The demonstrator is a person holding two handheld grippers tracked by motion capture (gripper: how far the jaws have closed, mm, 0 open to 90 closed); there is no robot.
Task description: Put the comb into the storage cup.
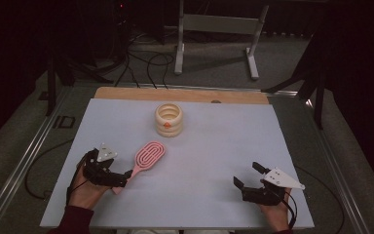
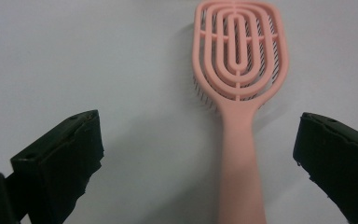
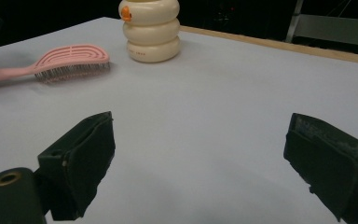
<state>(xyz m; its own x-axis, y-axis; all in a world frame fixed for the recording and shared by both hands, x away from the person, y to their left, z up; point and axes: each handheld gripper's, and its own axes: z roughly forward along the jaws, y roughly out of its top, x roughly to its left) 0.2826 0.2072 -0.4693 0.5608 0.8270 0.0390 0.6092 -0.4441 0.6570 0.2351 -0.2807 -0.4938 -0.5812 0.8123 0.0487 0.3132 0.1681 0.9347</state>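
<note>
Hairbrush (image 2: 239,93): pink, vented oval head, bristles down, slim handle.

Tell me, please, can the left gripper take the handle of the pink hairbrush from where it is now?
Probably yes. The left gripper is open, and the pink hairbrush lies flat on the table with its handle running between the two jaws. Nothing lies between them, so closing should catch the handle.
</note>
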